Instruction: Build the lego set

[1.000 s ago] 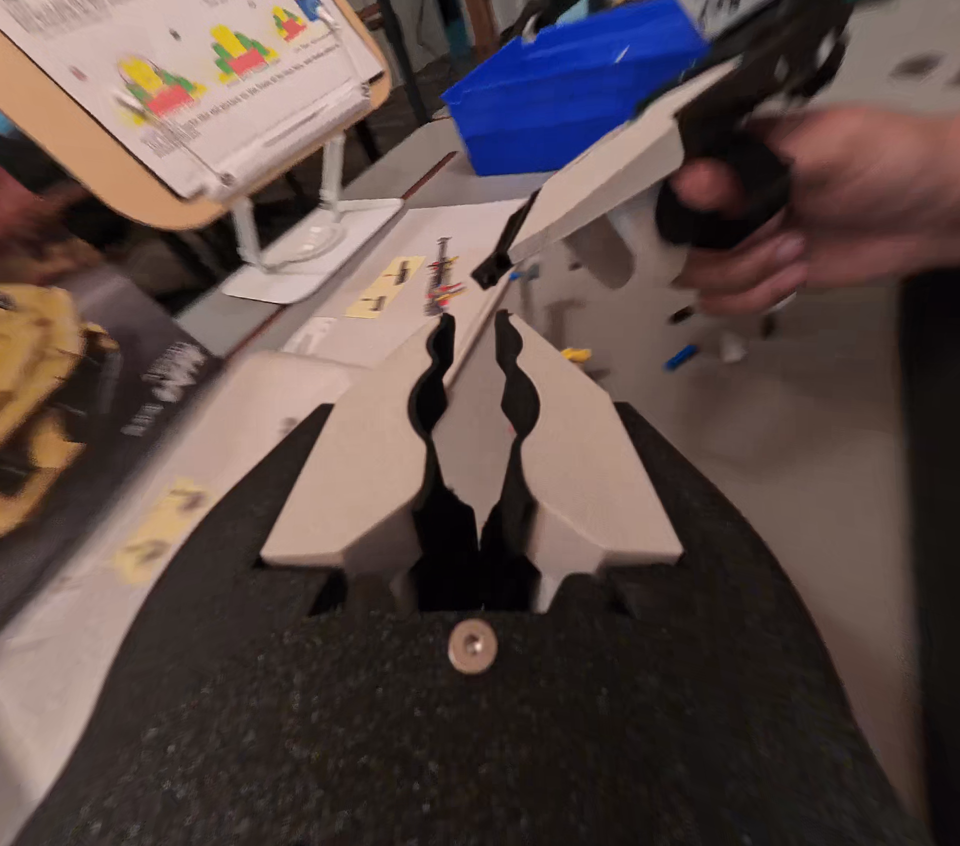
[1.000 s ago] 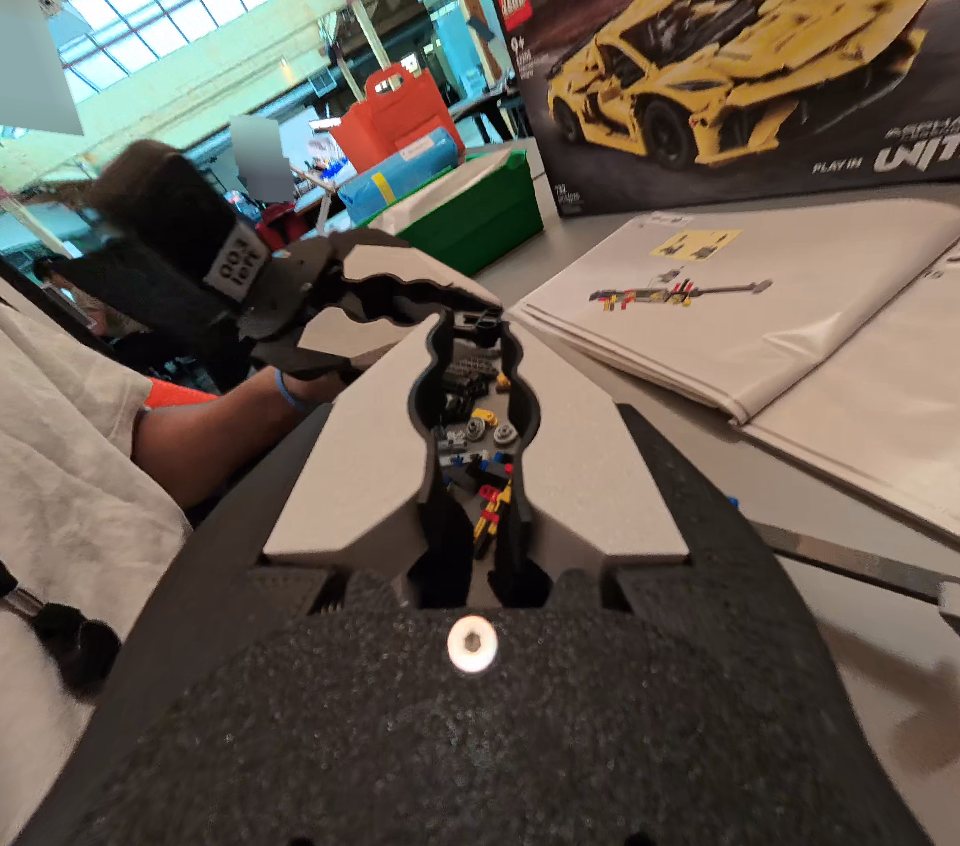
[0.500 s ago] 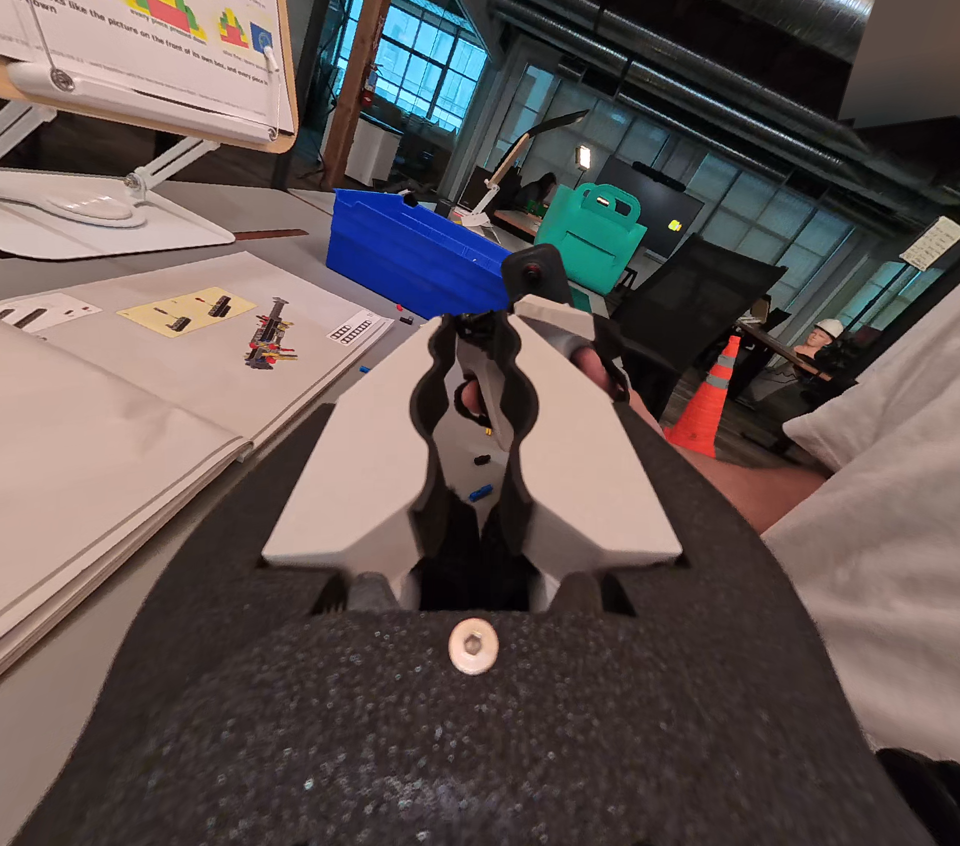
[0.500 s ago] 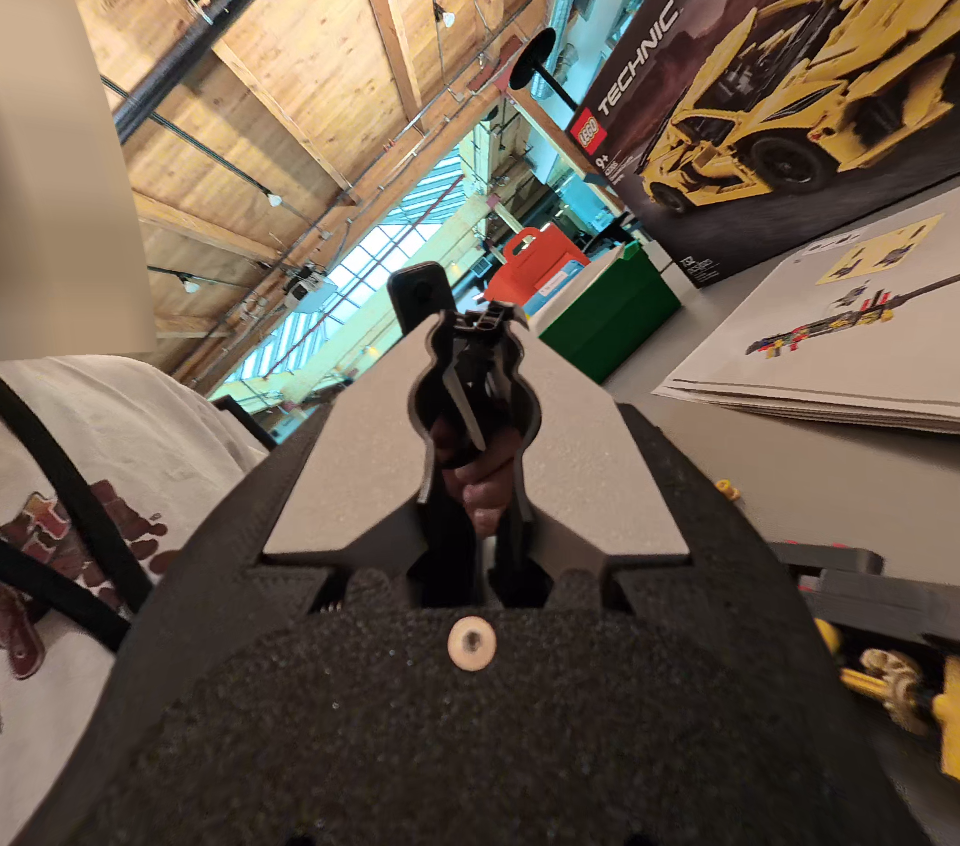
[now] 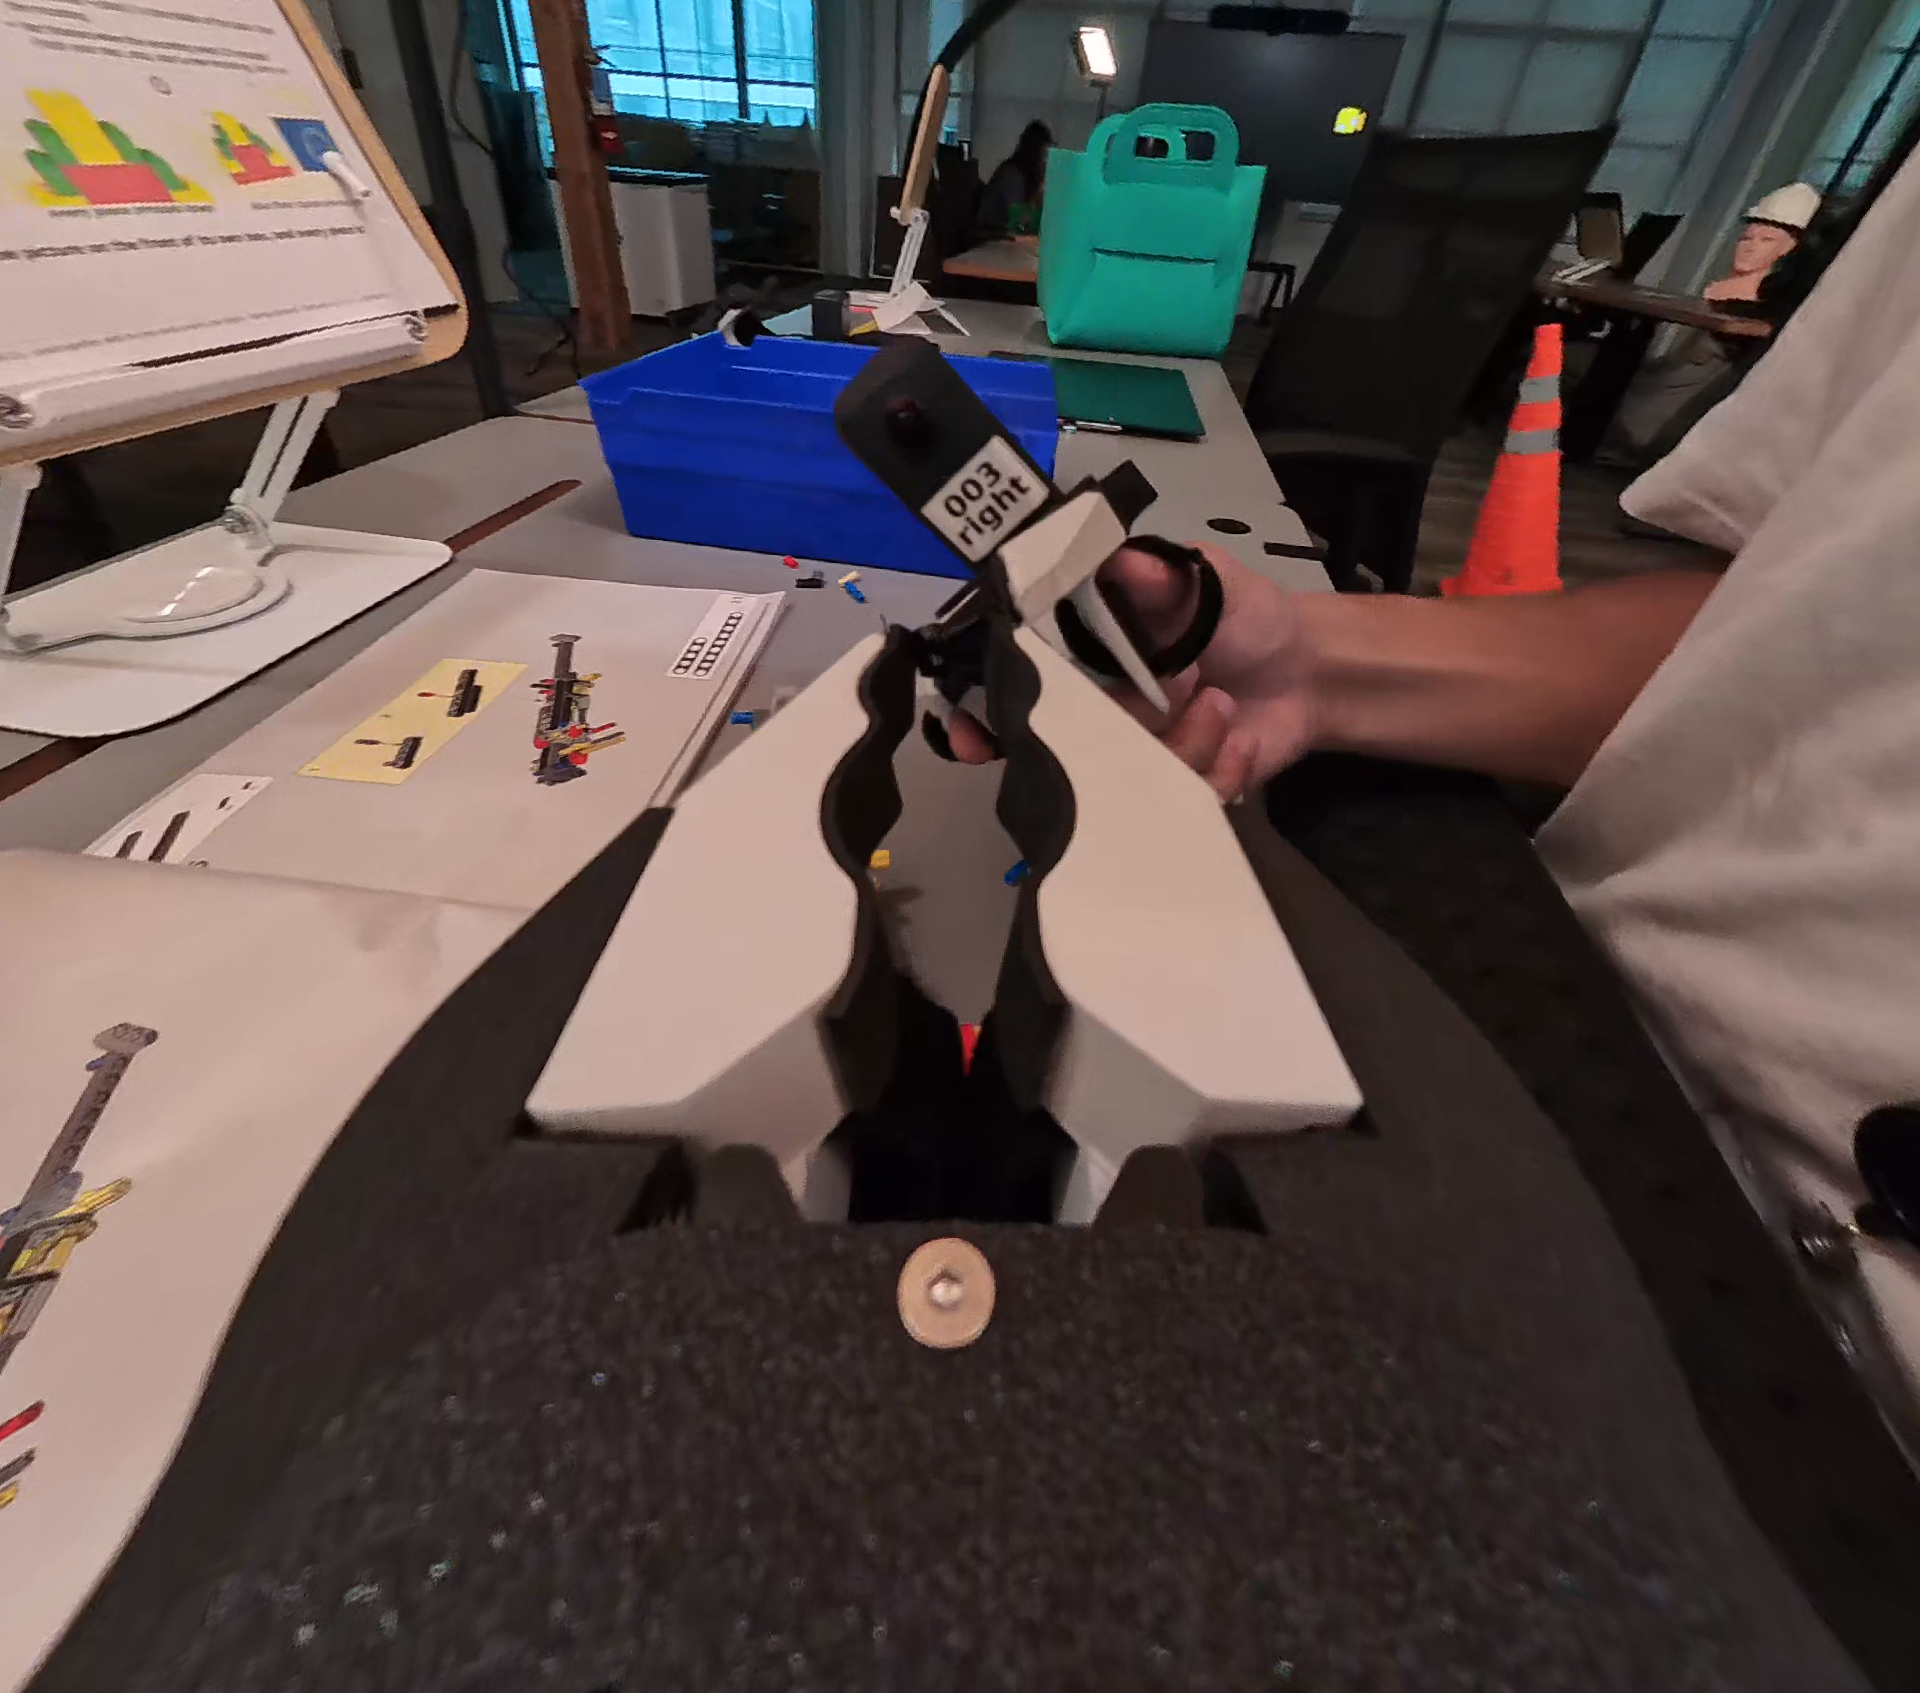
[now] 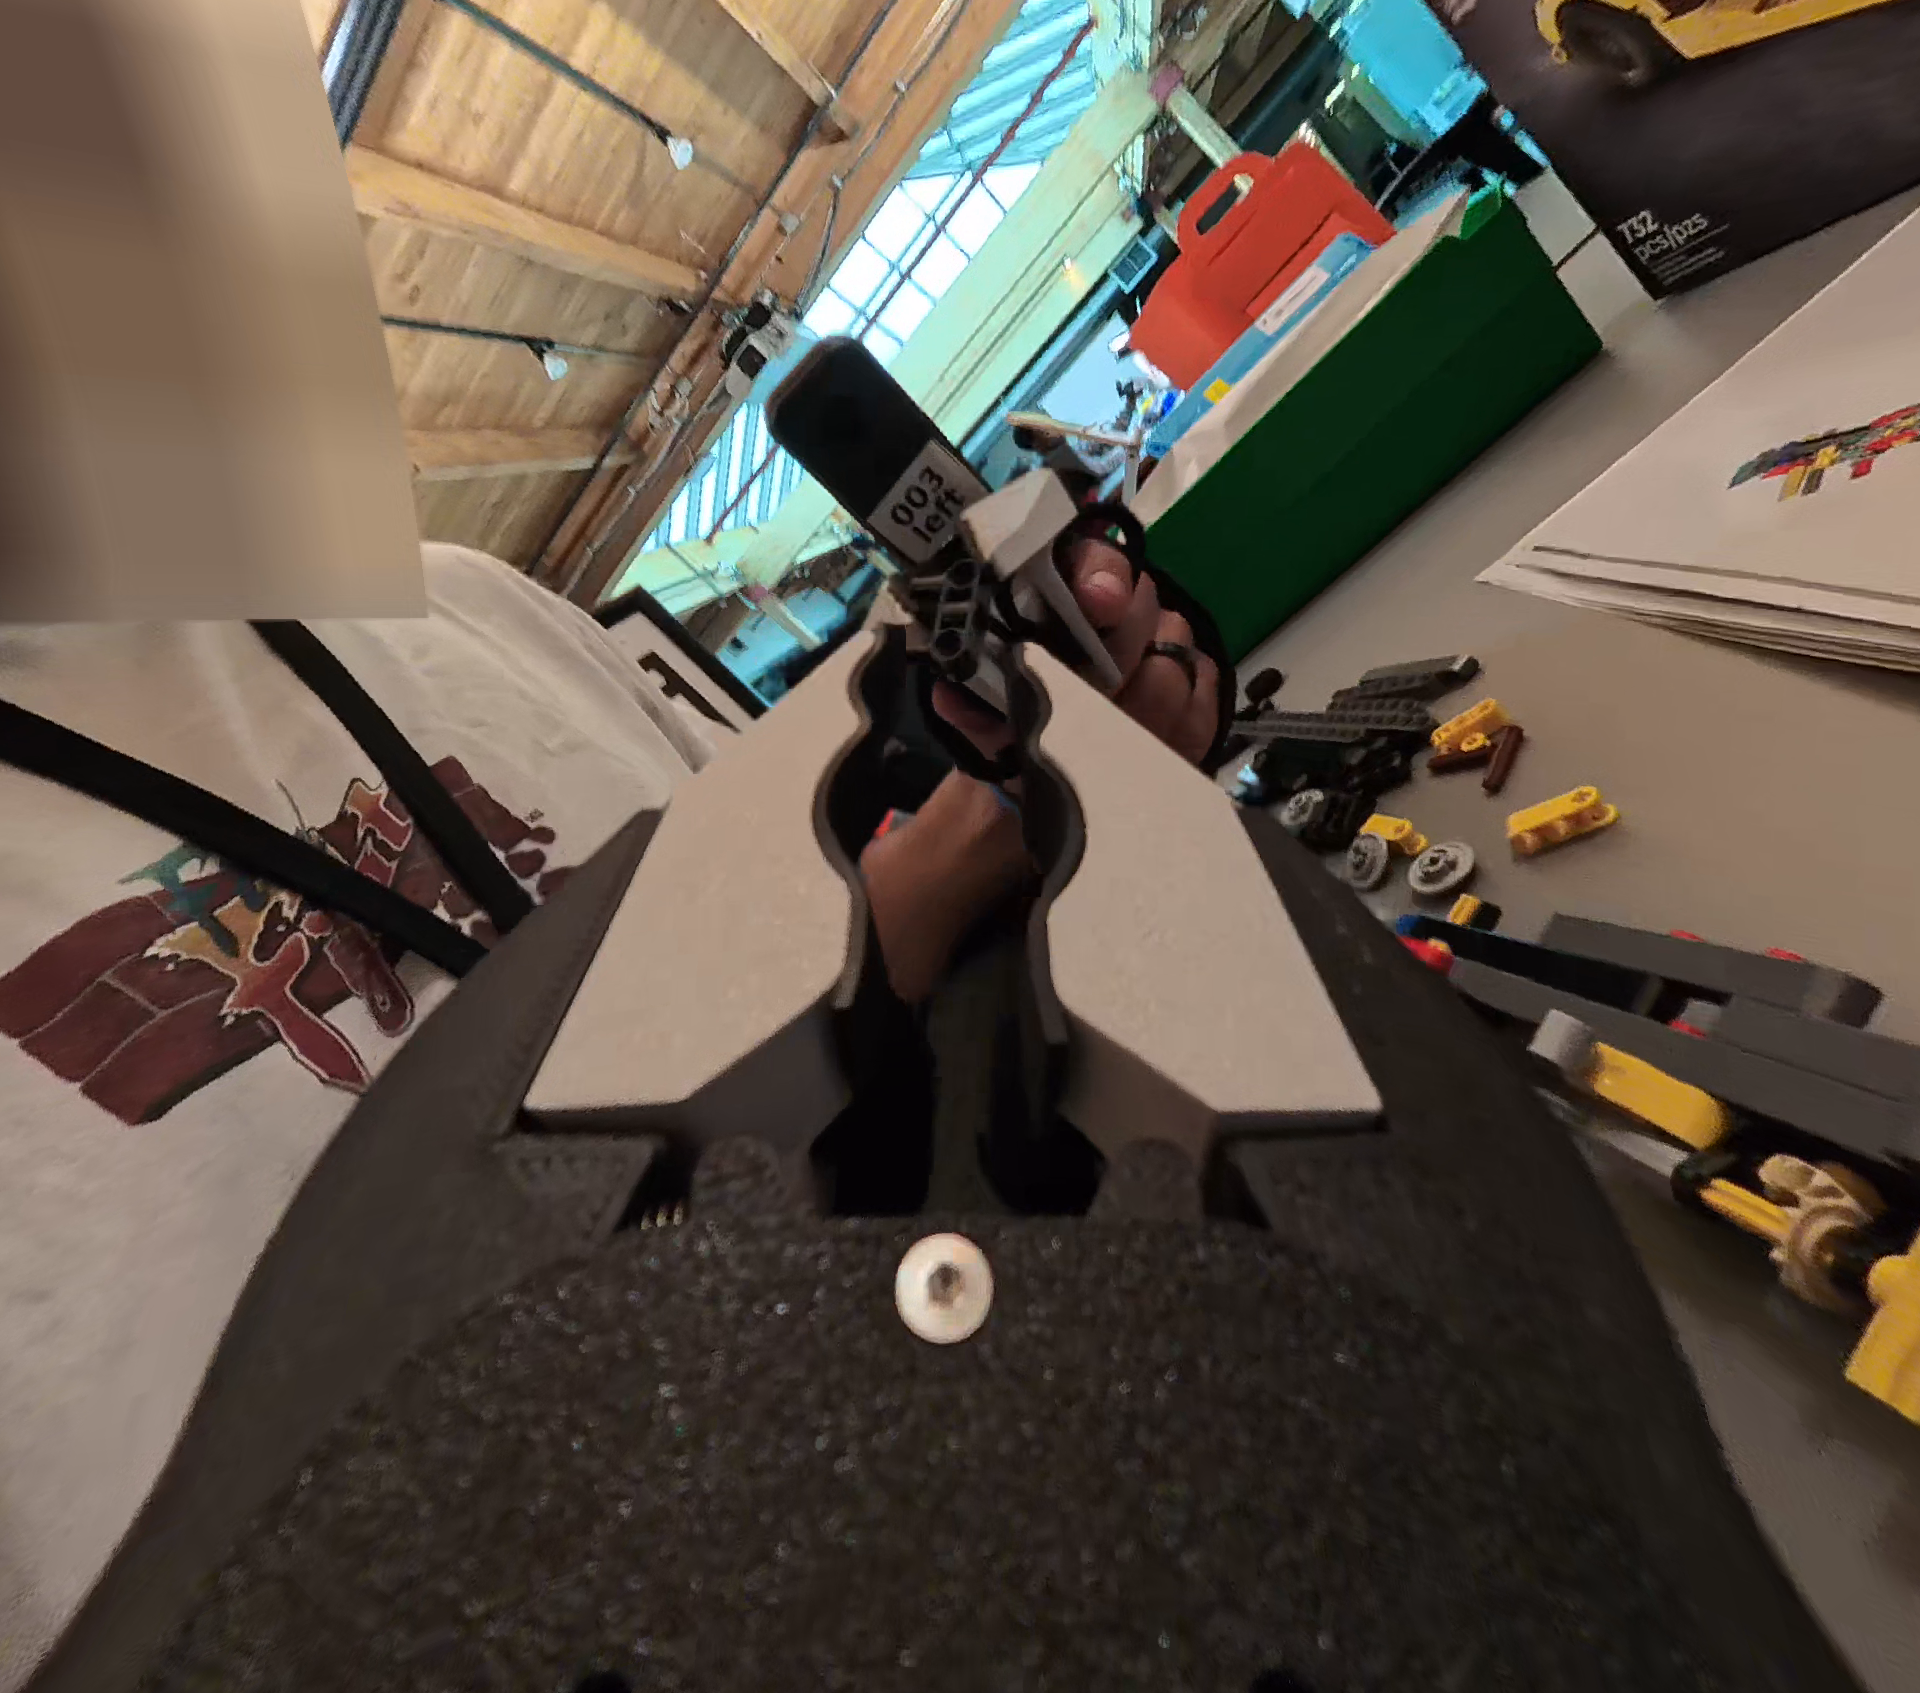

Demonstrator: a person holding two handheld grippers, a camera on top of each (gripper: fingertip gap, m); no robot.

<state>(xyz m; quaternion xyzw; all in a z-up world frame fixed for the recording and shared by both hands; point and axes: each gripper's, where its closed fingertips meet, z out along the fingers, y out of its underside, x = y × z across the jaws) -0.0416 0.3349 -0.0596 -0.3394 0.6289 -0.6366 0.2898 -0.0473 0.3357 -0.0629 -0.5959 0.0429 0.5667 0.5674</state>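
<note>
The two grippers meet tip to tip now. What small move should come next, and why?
Probably close the left gripper gently on the dark grey piece. The right gripper seems to pinch that piece at its tips, and the left jaws stand right at it. Whether they already grip it is unclear.
</note>
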